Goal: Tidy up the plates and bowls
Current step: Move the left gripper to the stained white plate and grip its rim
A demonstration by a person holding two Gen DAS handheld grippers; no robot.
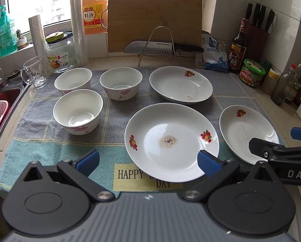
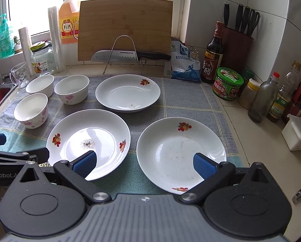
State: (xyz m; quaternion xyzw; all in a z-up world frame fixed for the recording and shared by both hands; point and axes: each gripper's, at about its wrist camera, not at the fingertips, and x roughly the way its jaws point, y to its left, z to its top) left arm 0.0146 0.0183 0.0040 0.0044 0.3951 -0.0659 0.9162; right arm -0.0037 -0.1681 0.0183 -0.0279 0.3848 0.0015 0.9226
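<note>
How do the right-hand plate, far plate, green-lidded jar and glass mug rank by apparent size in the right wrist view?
1. Right-hand plate, though it is nearest the camera.
2. Far plate.
3. Green-lidded jar and glass mug: too alike to rank.

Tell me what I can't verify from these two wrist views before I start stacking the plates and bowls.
- Near rim of the middle plate: left view, hidden behind the left gripper; right view, behind a blue finger.
- Near rim of the right plate: right view, partly covered by the right gripper.
- Towel print: the middle plate covers the word between HAPPY and DAY.
- Sink: cut off by the left edge.
</note>
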